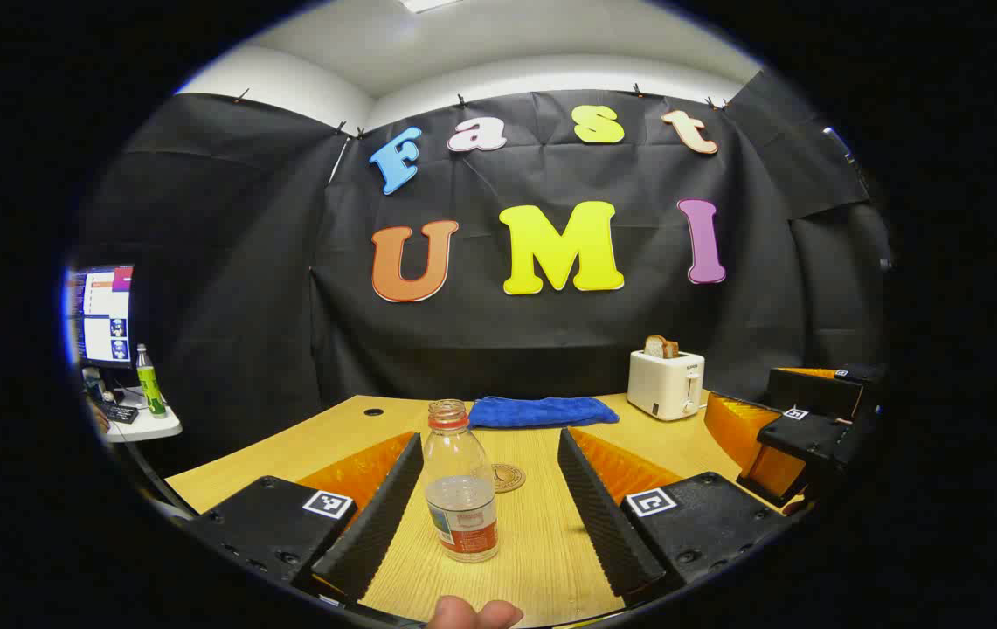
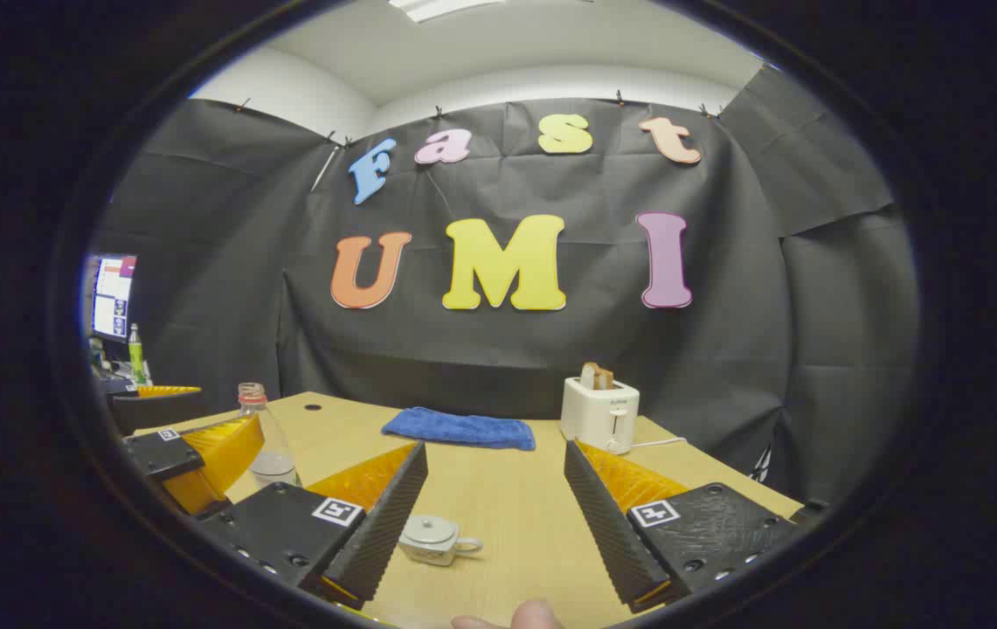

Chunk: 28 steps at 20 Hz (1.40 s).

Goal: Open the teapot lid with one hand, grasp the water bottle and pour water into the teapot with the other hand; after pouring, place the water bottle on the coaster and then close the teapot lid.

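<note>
On the table [image 1: 550,559] both hand-held grippers gape — the left hand-held gripper [image 1: 491,494] straddling the bottle [image 1: 461,489], the right hand-held gripper [image 2: 495,507] facing the lidded teapot [image 2: 432,538] — so lifting the lid likely comes next.

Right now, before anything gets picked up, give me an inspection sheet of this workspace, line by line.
Surface: wooden table, with a round hole near its far left edge.
Job's things: water bottle upright, cap off, partly filled, between the open fingers of the left gripper; coaster just behind it; teapot with its lid on, low between the fingers of the right gripper.
Clutter: blue towel folded at the back; white toaster with bread in its slots.
Grippers: both open, neither touching anything.
Cables: a white cord runs from the toaster.
Surroundings: side desk with a monitor and a green bottle.
</note>
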Motion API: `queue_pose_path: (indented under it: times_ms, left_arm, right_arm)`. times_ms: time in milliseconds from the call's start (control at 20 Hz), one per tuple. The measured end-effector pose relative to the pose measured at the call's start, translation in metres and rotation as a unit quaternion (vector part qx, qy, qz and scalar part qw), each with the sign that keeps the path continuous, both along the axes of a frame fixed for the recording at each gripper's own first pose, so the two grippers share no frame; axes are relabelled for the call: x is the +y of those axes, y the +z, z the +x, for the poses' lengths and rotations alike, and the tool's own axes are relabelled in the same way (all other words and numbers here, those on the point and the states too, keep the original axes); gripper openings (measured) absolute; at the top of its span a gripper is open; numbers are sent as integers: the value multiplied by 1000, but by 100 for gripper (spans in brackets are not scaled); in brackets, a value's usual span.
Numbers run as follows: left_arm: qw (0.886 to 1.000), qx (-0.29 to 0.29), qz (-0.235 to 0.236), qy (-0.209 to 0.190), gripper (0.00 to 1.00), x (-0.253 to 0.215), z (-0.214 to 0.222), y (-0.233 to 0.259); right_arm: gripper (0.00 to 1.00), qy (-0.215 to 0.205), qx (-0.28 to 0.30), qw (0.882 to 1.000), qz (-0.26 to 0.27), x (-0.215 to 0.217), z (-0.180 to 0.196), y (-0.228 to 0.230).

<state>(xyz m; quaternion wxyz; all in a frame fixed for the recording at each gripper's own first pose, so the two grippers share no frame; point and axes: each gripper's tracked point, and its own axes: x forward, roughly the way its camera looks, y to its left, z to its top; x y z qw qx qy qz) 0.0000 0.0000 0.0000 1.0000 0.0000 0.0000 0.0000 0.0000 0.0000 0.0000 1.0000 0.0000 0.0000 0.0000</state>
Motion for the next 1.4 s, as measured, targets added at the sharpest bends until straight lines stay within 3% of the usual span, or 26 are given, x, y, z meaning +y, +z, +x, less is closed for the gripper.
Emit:
queue_pose_path:
  times_ms: [800, 1400]
  left_arm:
    - [1000, 1, -3, -5, 97, 2, 4, -2]
    - [1000, 3, -13, 8, 97, 25, 3, 4]
  right_arm:
    - [95, 6, 14, 1000, 9, 7, 5, -14]
    - [95, 20, 69, 997, 15, 31, 36, -72]
